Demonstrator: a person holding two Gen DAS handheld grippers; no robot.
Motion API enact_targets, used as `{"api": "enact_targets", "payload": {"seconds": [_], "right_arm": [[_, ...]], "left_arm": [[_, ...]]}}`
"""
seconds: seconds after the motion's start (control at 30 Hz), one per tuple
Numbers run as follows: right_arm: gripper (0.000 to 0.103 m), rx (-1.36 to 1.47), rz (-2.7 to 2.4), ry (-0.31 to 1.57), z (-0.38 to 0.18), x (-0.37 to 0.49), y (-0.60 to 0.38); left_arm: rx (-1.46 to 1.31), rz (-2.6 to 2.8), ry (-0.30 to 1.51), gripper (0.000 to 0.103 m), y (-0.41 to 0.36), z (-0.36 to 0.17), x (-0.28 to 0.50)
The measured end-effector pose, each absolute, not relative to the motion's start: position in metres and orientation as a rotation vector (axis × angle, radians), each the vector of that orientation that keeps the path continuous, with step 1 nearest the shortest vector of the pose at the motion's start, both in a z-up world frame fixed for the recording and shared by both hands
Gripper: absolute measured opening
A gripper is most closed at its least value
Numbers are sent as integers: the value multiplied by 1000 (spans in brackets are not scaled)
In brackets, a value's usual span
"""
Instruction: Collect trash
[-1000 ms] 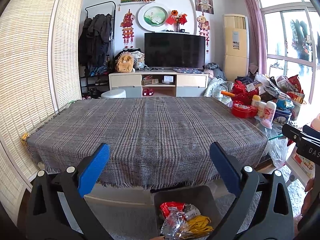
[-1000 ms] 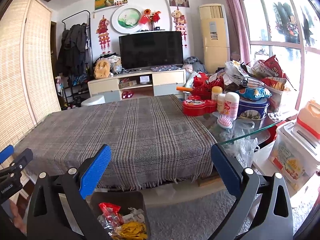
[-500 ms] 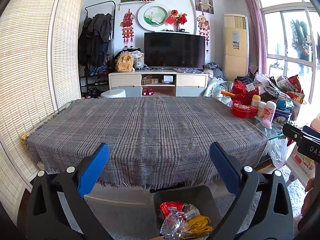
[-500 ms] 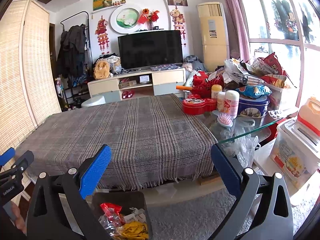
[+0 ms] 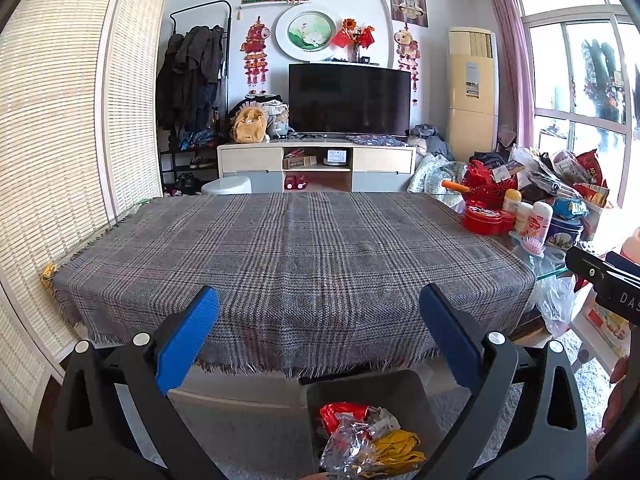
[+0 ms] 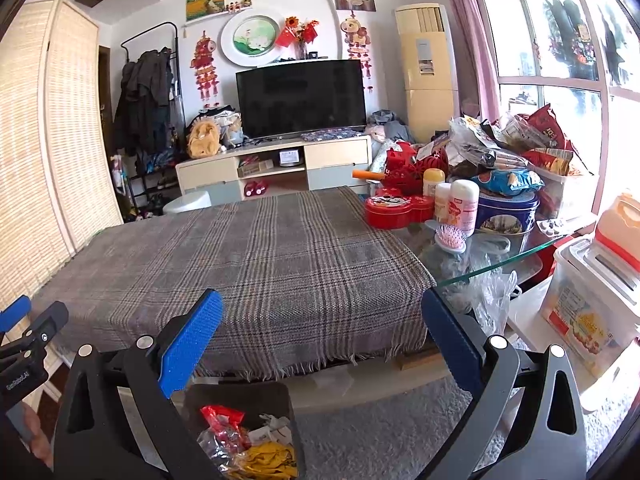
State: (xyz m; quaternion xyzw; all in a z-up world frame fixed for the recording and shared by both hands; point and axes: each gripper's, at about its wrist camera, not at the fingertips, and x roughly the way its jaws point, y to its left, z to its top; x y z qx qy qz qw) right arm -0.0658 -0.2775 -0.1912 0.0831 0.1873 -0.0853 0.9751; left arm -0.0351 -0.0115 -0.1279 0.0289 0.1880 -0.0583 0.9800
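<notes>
the table (image 5: 288,248) is the thing to go by here, a long one under a grey plaid cloth (image 6: 248,264), fringe hanging over the near edge.

the left gripper (image 5: 318,332) hangs off that near edge, its 2 blue pads (image 5: 188,336) spread wide with nothing between them. the right gripper (image 6: 322,334) hangs off the same edge, jaws just as wide and just as empty. in the left view the right gripper's black side pokes in at the table's right end; in the right view the left one shows at the table's left end, with a bit of the person's hand (image 6: 34,434) under it.

the bin (image 5: 376,396) stands on the carpet just below the table's near edge, dark grey and open-topped. the trash (image 5: 368,440) lies inside it: a red wrapper (image 6: 222,418), crumpled clear plastic (image 5: 348,450) and something yellow (image 6: 268,460) (cloth or foil, i can't tell which).

the cloth itself carries nothing. the bare glass at the table's right end is crowded: a red tin (image 6: 394,210), 2 white bottles (image 6: 462,206), a blue tin (image 6: 506,212), a pink hairbrush (image 6: 450,236) and a heap of snack bags (image 6: 516,140). a clear plastic bag (image 6: 490,300) hangs off that end's corner.

beyond the table's far edge stands a tv (image 5: 350,98) on a low cabinet (image 5: 316,168).
</notes>
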Motion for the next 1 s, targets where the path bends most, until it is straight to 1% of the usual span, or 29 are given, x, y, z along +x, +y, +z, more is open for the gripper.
{"api": "enact_targets", "payload": {"seconds": [1.0], "right_arm": [[100,165,-173,396,-194,-62,-278]], "left_arm": [[65,-118,380,95,-12,-130,-34]]}}
